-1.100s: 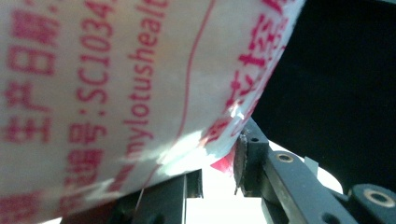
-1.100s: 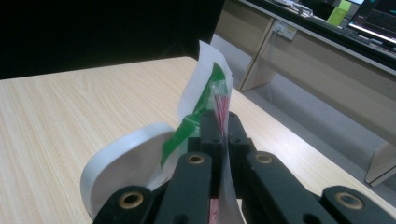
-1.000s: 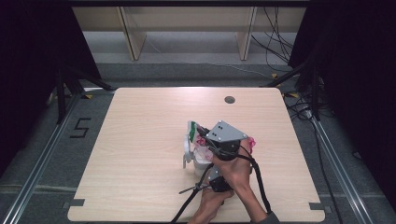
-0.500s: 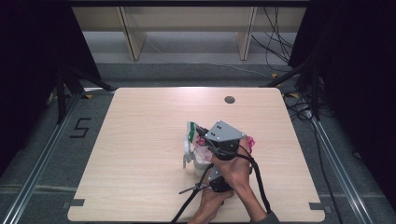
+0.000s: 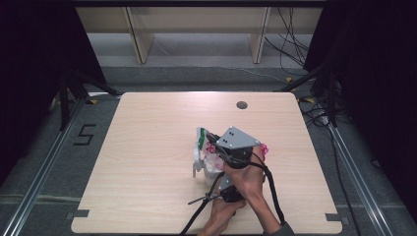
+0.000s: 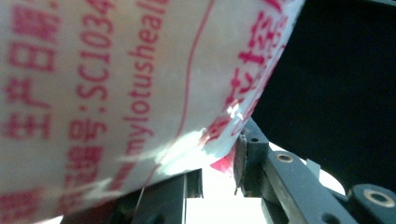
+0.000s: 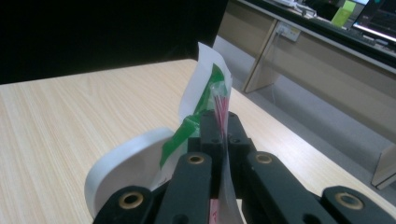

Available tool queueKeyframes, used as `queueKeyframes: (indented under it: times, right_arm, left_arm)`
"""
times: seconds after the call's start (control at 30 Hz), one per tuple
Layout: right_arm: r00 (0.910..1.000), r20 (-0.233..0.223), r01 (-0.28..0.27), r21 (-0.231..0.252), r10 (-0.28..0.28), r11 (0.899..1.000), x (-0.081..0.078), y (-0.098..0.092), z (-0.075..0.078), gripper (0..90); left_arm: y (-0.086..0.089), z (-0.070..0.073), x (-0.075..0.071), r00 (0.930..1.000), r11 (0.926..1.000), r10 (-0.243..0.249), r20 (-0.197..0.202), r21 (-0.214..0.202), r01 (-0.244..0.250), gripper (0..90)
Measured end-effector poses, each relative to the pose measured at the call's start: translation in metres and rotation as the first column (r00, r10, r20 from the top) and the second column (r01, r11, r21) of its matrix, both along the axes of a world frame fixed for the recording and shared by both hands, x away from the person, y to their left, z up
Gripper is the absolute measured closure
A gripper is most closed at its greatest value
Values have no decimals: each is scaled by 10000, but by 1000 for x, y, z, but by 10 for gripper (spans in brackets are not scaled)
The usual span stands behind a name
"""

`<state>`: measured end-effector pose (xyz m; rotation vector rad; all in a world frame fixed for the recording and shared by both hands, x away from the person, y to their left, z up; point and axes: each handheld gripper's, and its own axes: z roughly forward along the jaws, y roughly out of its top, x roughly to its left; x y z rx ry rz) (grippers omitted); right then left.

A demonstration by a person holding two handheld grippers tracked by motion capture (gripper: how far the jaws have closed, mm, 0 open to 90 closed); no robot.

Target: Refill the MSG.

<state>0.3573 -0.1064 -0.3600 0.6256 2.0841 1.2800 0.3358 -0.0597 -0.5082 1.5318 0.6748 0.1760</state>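
The white plastic bag (image 5: 209, 157) with red and green print lies right of the middle of the table (image 5: 147, 162), nearer the near edge than the far one. Bare wood lies open all around it, widest to the left and toward the far edge, where a small round hole (image 5: 241, 104) sits. The right gripper (image 7: 219, 133) has its jaws closed tight on a thin upright fold of the bag, whose edge rises above them. The left gripper (image 6: 217, 179) has its jaws partly apart, the bag's printed film draped between and above them; whether they pinch it I cannot tell. The bag is crumpled; its long axis is unclear.
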Motion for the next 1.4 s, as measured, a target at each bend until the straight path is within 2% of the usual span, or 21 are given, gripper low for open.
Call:
queueKeyframes:
  times: [0.07, 0.17, 0.2, 0.23, 0.3, 0.43, 0.47, 0.5, 0.53, 0.6, 0.63, 0.67, 0.7, 0.77, 0.83, 0.93, 1.0, 1.1, 1.4]
  right_arm:
    - [9999, 6, -101, -208, 101, 9997, 3, 1, -2, 900]
    - [10000, -83, -44, -70, 43, 10000, 3, -1, -2, 900]
    - [10000, 25, -36, -44, 37, 10000, 3, -1, -2, 900]
    - [10000, -4, -38, 2, 38, 10000, 4, -1, -2, 900]
    - [9999, -128, 11, -38, -11, 10000, 6, -2, -4, 900]
    - [10000, 36, -26, -46, 27, 10000, 3, -1, -3, 900]
    - [10000, -15, 0, -22, 0, 10000, 4, -1, -3, 900]
    - [9999, -119, 32, -35, -32, 10000, 4, -1, -5, 900]
    - [10000, -41, -11, -103, 11, 9999, 5, 0, -6, 900]
    - [10000, -25, -76, -120, 76, 9999, 3, 0, -4, 900]
    - [10000, 11, -66, -79, 66, 9999, 3, 0, -3, 900]
    - [10000, -44, -55, -66, 54, 10000, 4, 0, -4, 900]
    - [10000, -42, -10, -92, 10, 10000, 4, 0, -5, 900]
    - [10000, -65, -18, -56, 17, 10000, 3, -1, -5, 900]
    - [10000, -22, -14, 10, 14, 10000, 3, -1, -3, 900]
    - [9999, -152, -40, -103, 39, 9999, 5, 0, -6, 900]
    - [9999, -140, -24, -85, 23, 10000, 4, 1, -5, 900]
    - [10000, -19, -75, -155, 75, 9999, 3, 2, -4, 900]
    - [9999, -120, -15, -189, 13, 9998, 4, 2, -5, 900]
  left_arm:
    - [-1, -2, 0, 10000, 10000, 3, -49, 36, -3, 752]
    - [1, -1, 0, 10000, 9998, -3, -34, 175, 4, 753]
    - [-1, -1, -1, 9998, 9999, 24, -183, -109, -26, 753]
    - [-1, -2, 0, 9999, 9999, 54, -88, 93, -53, 752]
    - [0, -3, 0, 10000, 9997, -16, -73, 235, 17, 752]
    - [-1, -2, -1, 10000, 10000, 67, -25, 50, -66, 752]
    - [-1, -2, -1, 9999, 10000, 27, -137, 45, -27, 752]
    - [0, -3, -1, 10000, 9996, 27, -75, 267, -25, 752]
    - [0, -4, 0, 10000, 10000, -25, -42, 89, 26, 752]
    - [1, -3, -1, 10000, 10000, 16, -35, 28, -16, 752]
    - [-1, -2, -1, 9998, 9997, 66, -181, -221, -70, 752]
    - [-1, -2, -2, 9996, 9999, 70, -267, -140, -74, 752]
    - [-1, -4, 0, 9999, 10000, 67, -110, -28, -67, 752]
    - [1, -3, -1, 10000, 9994, 40, -44, 332, -38, 752]
    - [0, -3, 0, 9999, 10000, 36, -137, 7, -36, 752]
    - [-1, -4, 0, 9999, 10000, -52, -88, 68, 53, 750]
    - [0, -3, 0, 10000, 10000, 25, -77, -51, -26, 750]
    - [-1, -2, -1, 9999, 10000, 68, -73, 24, -68, 750]
    - [-1, -3, 0, 9999, 9998, -71, -95, -201, 69, 750]
